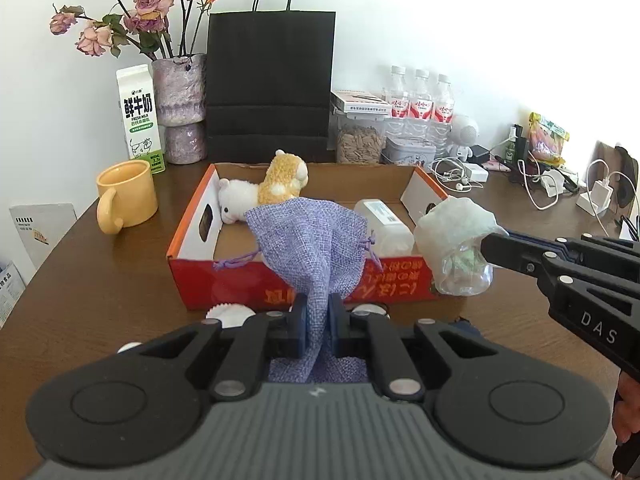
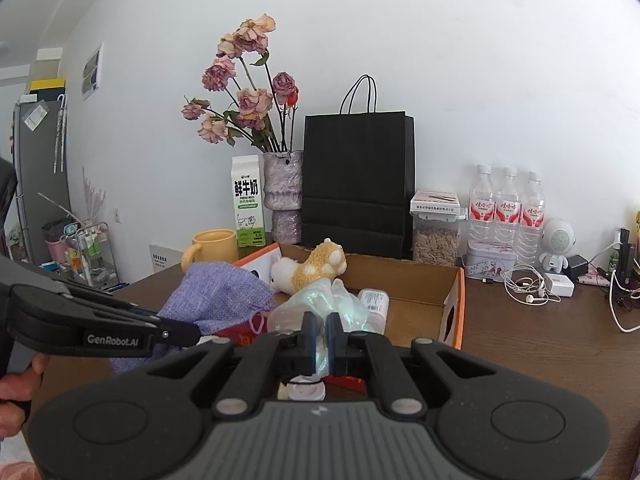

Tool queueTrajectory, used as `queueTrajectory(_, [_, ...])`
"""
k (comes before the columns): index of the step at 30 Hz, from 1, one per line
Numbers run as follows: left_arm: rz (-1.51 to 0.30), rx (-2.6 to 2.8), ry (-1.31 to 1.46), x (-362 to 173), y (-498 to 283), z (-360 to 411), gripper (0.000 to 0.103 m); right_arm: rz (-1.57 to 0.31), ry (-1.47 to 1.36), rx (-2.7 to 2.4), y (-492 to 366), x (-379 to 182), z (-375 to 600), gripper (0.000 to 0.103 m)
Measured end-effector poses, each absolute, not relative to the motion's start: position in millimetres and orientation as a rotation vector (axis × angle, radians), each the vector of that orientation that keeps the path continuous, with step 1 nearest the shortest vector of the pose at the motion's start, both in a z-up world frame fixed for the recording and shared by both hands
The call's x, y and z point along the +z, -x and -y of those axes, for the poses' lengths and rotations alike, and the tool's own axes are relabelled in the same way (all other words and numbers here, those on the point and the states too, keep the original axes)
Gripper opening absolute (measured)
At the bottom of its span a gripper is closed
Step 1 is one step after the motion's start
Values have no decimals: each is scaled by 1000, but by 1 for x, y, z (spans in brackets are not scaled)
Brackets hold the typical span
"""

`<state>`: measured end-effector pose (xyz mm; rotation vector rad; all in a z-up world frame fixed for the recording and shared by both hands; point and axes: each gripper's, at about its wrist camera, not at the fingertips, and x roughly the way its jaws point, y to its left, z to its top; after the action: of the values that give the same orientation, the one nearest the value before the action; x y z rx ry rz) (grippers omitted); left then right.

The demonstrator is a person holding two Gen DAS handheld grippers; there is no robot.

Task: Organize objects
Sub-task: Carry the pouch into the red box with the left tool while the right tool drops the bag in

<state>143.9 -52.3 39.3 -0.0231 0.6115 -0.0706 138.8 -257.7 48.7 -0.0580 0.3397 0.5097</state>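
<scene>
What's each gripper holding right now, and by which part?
Left gripper is shut on the purple burlap pouch, pinching its bottom end. Right gripper is shut on the clear plastic bag, by its gathered edge.

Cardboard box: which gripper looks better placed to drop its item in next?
Probably the right gripper: its clear plastic bag already hangs by the cardboard box corner, while the left gripper pinches the purple pouch short of the front wall.

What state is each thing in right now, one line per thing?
Purple pouch: lifted, pinched by left gripper.
Plastic bag: lifted, pinched by right gripper.
Cardboard box: open, holding plush toys.
Yellow mug: upright.
Milk carton: upright, closed.
</scene>
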Motion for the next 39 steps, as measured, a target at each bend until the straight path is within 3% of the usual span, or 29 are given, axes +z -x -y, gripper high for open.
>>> queueTrajectory(17, [-589,-67,83,37,-266,34,11,-313,70,465,-257,57,217,5])
queueTrajectory(33, [-631,-55,114,-2,-323,21,12,-415,81,361,-327,17,232,5])
queueTrajectory(36, [-639,-45,100,-6,-326,20,19,-435,87,350,-329,13,232,11])
queueTrajectory(39, [-646,-33,103,-7,-327,18,37,-444,87,351,-329,11,231,14])
